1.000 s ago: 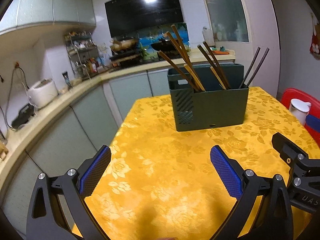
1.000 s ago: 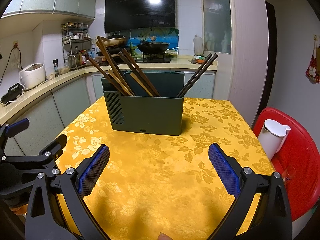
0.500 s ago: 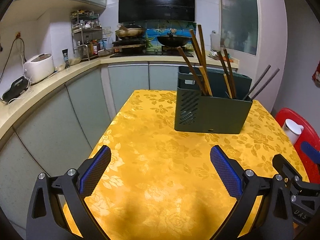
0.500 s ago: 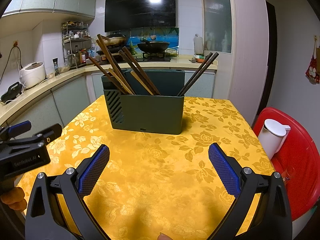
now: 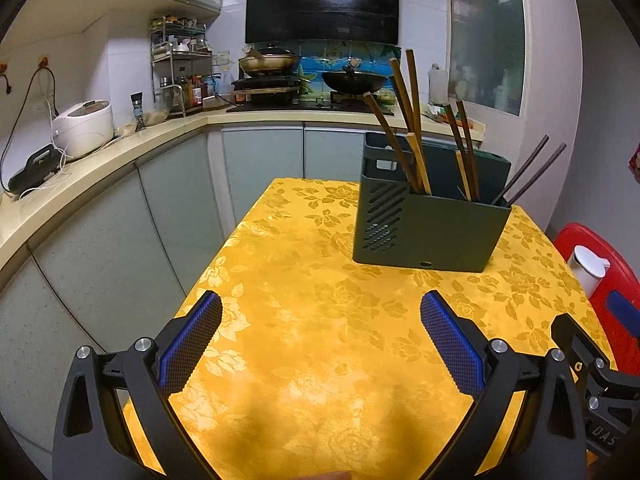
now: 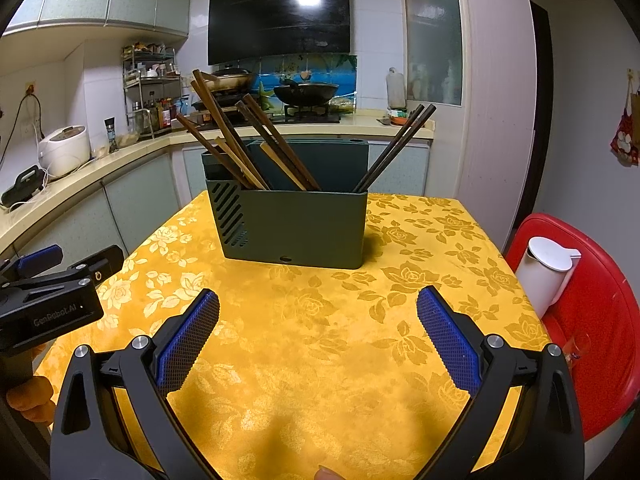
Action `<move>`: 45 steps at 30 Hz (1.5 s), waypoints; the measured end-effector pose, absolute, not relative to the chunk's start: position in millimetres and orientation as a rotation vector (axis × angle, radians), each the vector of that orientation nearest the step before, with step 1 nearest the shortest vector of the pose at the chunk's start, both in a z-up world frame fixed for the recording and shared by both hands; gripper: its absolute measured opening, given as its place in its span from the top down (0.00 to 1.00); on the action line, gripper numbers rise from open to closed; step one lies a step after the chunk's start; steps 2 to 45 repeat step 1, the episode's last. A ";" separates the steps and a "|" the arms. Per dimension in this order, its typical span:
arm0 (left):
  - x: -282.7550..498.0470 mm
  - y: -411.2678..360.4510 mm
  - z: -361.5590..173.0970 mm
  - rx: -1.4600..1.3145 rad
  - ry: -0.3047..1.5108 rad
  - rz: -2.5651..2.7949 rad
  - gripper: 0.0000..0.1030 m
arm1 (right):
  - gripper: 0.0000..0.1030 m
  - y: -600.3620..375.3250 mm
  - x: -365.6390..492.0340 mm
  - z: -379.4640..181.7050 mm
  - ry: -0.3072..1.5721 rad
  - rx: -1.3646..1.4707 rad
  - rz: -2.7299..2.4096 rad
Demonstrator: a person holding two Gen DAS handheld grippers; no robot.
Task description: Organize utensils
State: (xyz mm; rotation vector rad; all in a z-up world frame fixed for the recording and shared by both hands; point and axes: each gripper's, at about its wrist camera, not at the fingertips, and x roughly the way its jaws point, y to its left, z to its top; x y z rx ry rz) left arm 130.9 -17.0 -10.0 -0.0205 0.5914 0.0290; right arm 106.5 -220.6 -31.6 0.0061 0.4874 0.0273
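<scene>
Dark-green chopstick holder (image 6: pixel 294 222) stood at twelve o'clock on yellow floral tablecloth (image 6: pixel 320 340), chopsticks (image 6: pixel 240 148) leaning inside. Left gripper (image 5: pixel 320 316) and right gripper (image 6: pixel 318 312) gaped wide, gripping nothing.

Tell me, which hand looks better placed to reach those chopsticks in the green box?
Probably the right. The right gripper faces the green utensil holder almost head-on, with the chopsticks centred above its open fingers. From the left gripper, the holder sits off to its right. Both are empty.
</scene>
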 end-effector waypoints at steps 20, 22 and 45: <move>131.4 -17.1 -10.5 -0.019 0.596 0.025 0.07 | 0.06 -220.8 105.7 -31.6 0.487 0.006 0.027; 131.4 -17.1 -10.5 -0.019 0.596 0.025 0.07 | 0.06 -220.8 105.7 -31.6 0.487 0.006 0.027; 131.4 -17.1 -10.5 -0.019 0.596 0.025 0.07 | 0.06 -220.8 105.7 -31.6 0.487 0.006 0.027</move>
